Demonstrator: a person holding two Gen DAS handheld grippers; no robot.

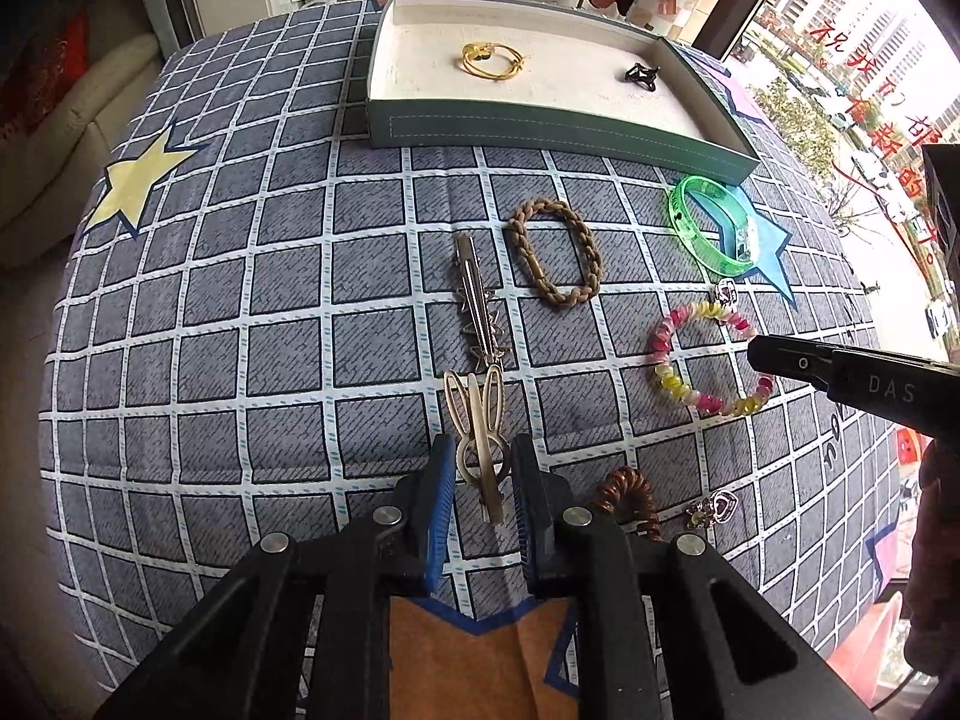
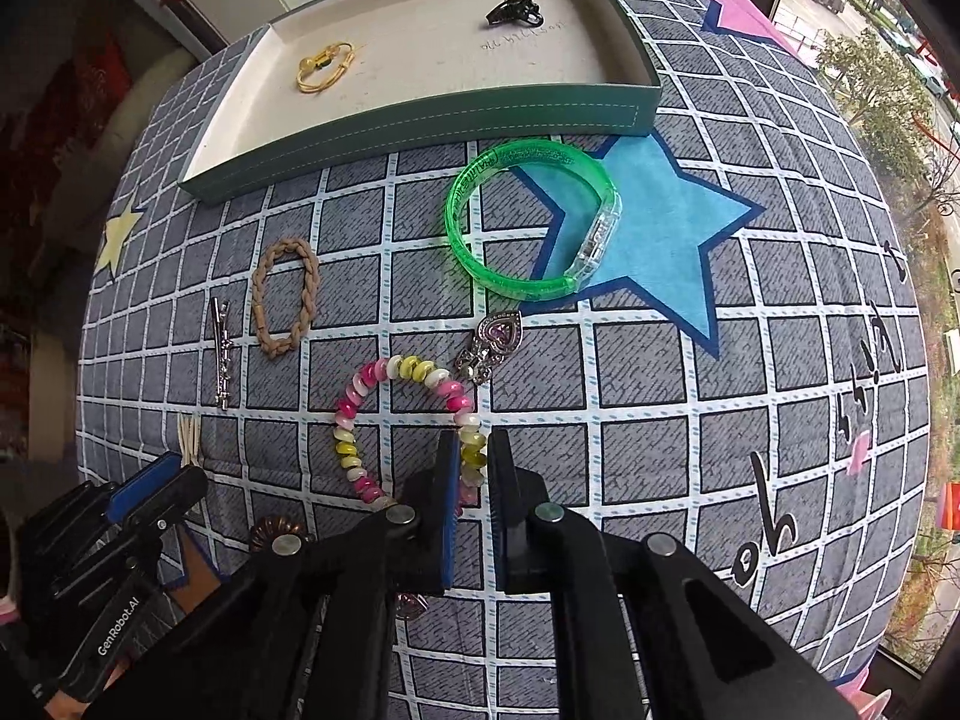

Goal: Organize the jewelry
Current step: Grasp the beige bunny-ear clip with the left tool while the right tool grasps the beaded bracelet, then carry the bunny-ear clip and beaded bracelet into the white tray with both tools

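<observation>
A green-sided tray (image 1: 540,126) (image 2: 420,120) at the back holds a gold ring (image 1: 489,60) (image 2: 324,66) and a black claw clip (image 1: 641,75) (image 2: 516,9). My left gripper (image 1: 480,468) stands open around a pale bunny-ear hair clip (image 1: 480,438), its jaws on either side, on the cloth. My right gripper (image 2: 474,456) is closed on the right side of a pink-and-yellow bead bracelet (image 2: 360,420) (image 1: 678,384), which lies on the cloth. The right gripper's tip also shows in the left wrist view (image 1: 774,354).
On the checked cloth lie a braided tan band (image 1: 558,252) (image 2: 285,294), a silver star clip (image 1: 477,306) (image 2: 222,354), a green bangle (image 1: 714,228) (image 2: 534,219), a heart pendant (image 2: 495,342), a brown spiral tie (image 1: 630,498) and a small charm (image 1: 714,507).
</observation>
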